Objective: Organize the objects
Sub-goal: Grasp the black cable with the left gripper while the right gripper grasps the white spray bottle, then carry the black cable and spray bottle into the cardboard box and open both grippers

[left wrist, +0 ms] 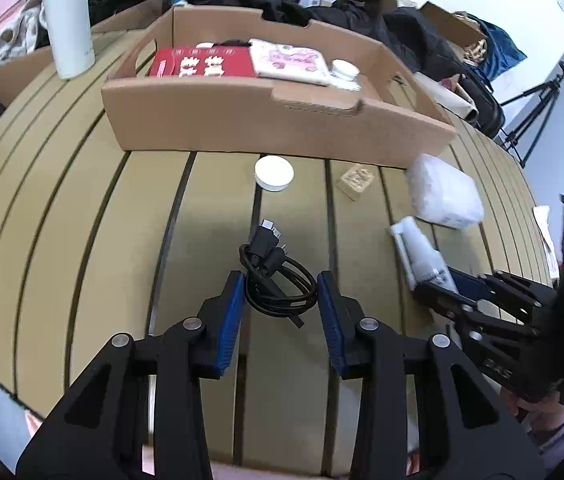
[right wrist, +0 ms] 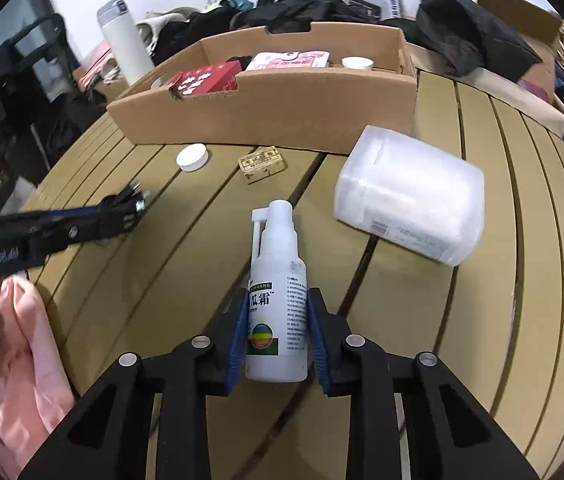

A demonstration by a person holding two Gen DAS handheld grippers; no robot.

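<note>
- While the slatted tan table is filling most of both views, the open cardboard box is sitting across the upper middle of each frame, holding a red box with white characters too small to read, a pink-printed packet and a white-lidded jar.
- A frosted plastic container is lying on its side right of centre in the right wrist view, well apart from the box.
- The white spray bottle is lying flat at centre, its long axis running up the frame, nozzle pointing toward the cardboard box; its label is showing "…IHUANG", Chinese characters and a rainbow roundel.
- The right gripper is clamping the bottle's lower body, blue pads pressing both sides.
- The coiled black cable is lying at lower centre of the left wrist view, plugs pointing up the frame.
- The left gripper is bracketing the coil, fingers narrowly apart; the left pad is touching the loop, while contact on the right is unclear.
- A white cap and a small tan block are lying just before the box.
</note>
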